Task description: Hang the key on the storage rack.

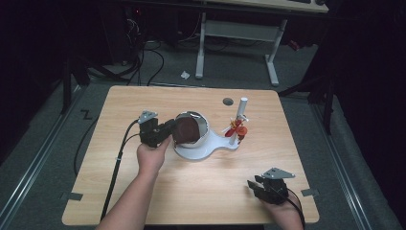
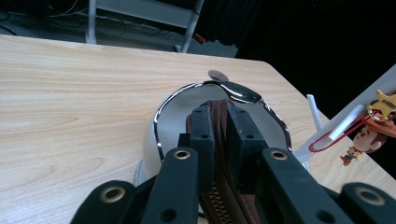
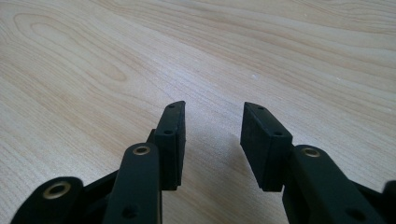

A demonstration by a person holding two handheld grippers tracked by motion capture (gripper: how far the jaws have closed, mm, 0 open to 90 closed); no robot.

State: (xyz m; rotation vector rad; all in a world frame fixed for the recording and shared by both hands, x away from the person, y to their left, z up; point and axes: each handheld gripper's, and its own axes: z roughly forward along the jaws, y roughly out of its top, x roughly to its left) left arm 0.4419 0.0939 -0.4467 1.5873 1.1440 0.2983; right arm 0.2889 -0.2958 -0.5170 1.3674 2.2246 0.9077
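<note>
Brown leather pouch (image 2: 223,154) with a brass zipper, pinched edge-on between the two black pads of the left gripper (image 1: 168,130); jaws pressed against both its faces. Held over the shiny metal bowl (image 1: 203,125), lower part of the pouch already inside the rim, bowl standing on a white base (image 1: 210,149) near the table's (image 1: 143,191) middle. Just right of the bowl, a white post (image 1: 238,120) with a red paper clip (image 2: 334,138) and a small cowboy figure keychain (image 2: 364,140) hanging from it. Right gripper (image 1: 256,184) resting low at the near right corner of the wooden table, well apart from pouch and bowl, jaws spread with nothing but bare wood between them. No readable brand, label or lettering anywhere.
</note>
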